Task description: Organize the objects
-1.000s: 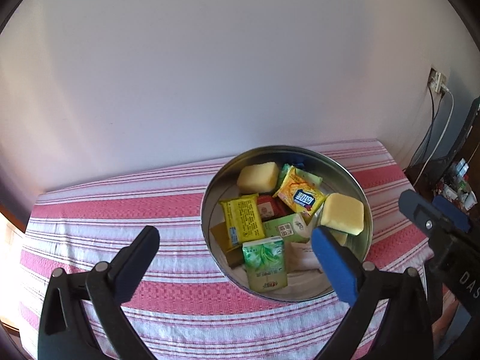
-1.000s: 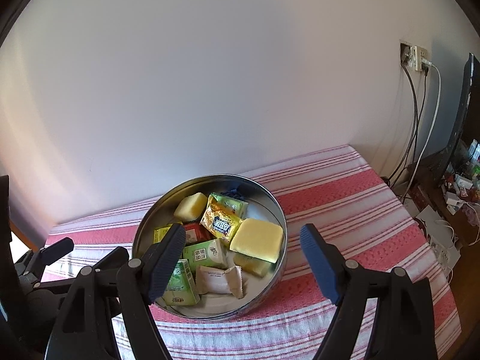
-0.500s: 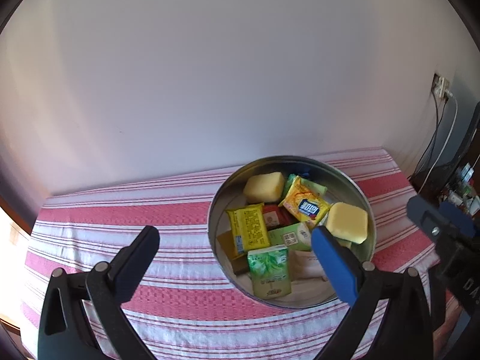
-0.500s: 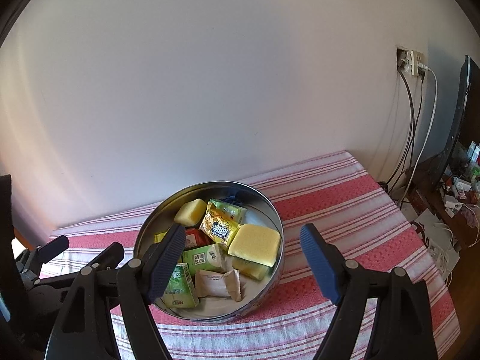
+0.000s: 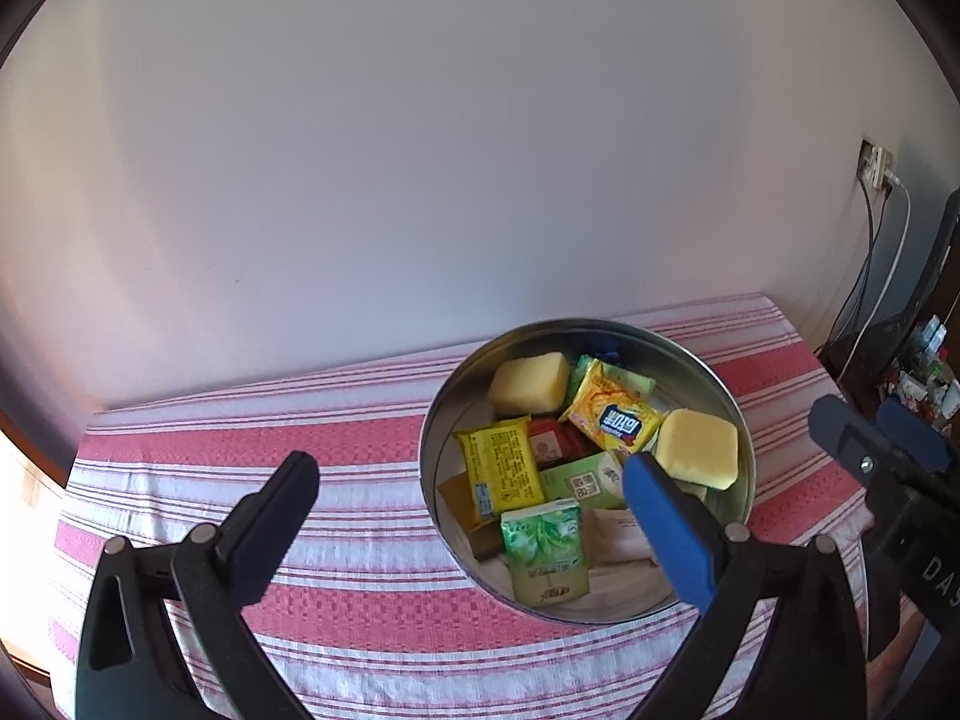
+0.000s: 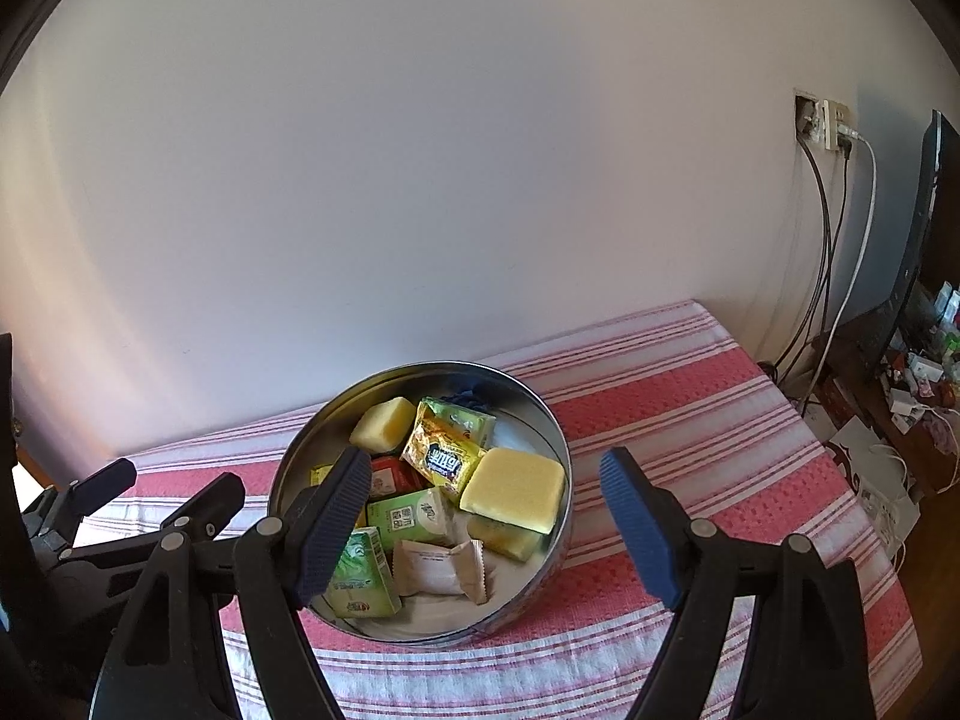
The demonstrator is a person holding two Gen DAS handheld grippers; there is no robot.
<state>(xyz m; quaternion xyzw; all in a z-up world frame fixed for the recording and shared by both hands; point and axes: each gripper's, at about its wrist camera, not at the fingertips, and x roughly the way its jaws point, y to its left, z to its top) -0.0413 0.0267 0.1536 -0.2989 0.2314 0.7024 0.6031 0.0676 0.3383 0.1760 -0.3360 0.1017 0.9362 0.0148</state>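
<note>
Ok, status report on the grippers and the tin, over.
Left hand-held gripper open, empty. Right hand-held gripper open, empty. Round tin on striped cloth, full of snack packets and yellow sponges. Nothing in the way.

Slightly more wall above tin

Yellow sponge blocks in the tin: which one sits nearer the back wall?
The smaller sponge block at the tin's far left; the bigger one lies nearer, on the right, atop other packets.
</note>
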